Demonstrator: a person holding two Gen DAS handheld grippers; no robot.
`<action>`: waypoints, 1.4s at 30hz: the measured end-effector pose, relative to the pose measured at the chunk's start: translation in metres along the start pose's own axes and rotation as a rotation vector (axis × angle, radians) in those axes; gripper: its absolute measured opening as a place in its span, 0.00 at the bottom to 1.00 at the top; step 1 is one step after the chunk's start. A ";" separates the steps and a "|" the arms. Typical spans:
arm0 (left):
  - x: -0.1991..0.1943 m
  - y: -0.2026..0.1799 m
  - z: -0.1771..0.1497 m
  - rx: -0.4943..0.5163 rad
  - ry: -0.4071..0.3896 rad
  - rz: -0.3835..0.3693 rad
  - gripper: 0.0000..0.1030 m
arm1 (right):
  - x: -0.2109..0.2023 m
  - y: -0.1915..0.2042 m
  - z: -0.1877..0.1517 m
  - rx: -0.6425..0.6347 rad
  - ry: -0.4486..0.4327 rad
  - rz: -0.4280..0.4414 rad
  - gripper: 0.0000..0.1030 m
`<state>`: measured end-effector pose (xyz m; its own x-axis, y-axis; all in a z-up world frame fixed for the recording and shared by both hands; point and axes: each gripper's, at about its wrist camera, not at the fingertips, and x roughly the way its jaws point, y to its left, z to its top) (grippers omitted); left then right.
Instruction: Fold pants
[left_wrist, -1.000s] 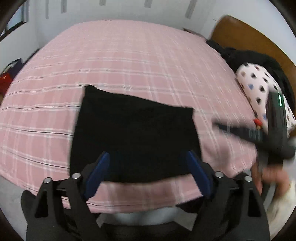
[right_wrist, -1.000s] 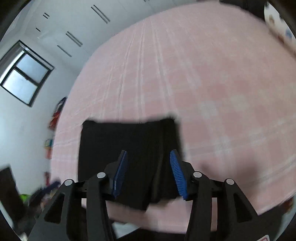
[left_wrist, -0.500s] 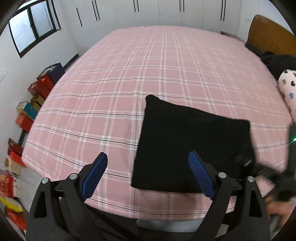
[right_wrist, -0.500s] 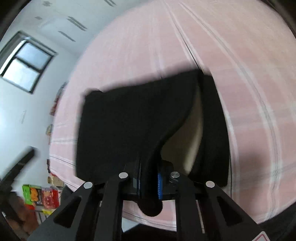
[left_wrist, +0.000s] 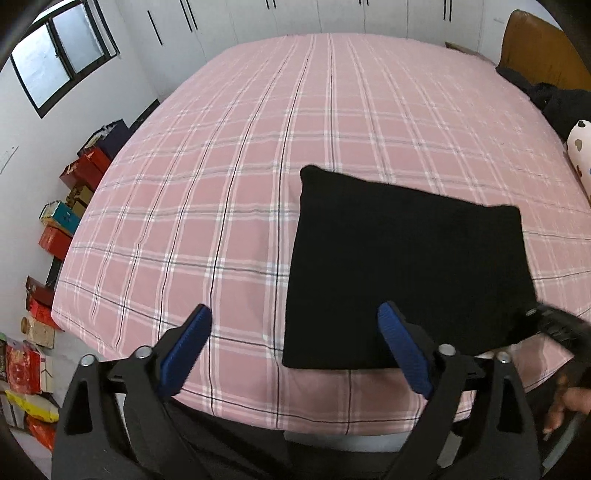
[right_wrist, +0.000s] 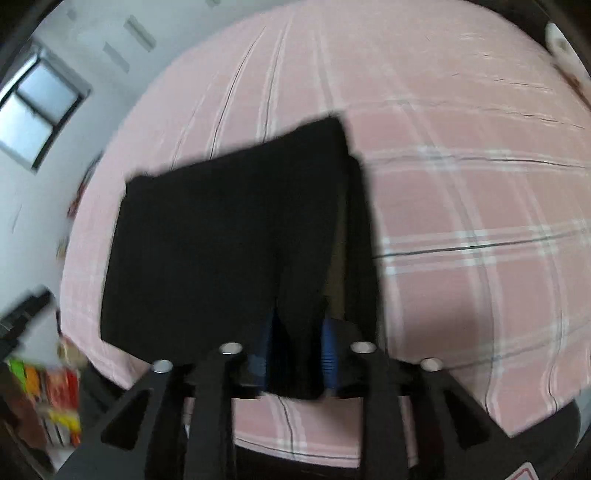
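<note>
the folded black fabric pants (left_wrist: 406, 269) are laid flat near the front edge of the pink plaid bedsheet (left_wrist: 258, 147). their near corner is pinched and lifted by the right gripper (right_wrist: 295, 354), its jaws closed narrowly on the cloth. the left gripper (left_wrist: 295, 350) is held above the sheet with jaws spread wide, nothing between them.
</note>
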<state>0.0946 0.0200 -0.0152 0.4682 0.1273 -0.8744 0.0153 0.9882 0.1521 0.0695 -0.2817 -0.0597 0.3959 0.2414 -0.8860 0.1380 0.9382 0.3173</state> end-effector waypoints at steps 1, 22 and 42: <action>0.007 0.006 -0.001 -0.025 0.020 -0.026 0.91 | -0.009 -0.002 0.000 0.002 -0.027 -0.007 0.55; 0.149 0.027 -0.022 -0.357 0.230 -0.422 0.96 | 0.068 -0.001 -0.011 0.242 0.133 0.189 0.95; 0.091 0.045 -0.013 -0.444 0.273 -0.579 0.31 | 0.013 0.029 -0.035 0.259 0.113 0.336 0.34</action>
<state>0.1262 0.0776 -0.0936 0.2583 -0.4603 -0.8493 -0.1908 0.8376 -0.5120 0.0468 -0.2427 -0.0733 0.3576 0.5621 -0.7458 0.2477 0.7129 0.6561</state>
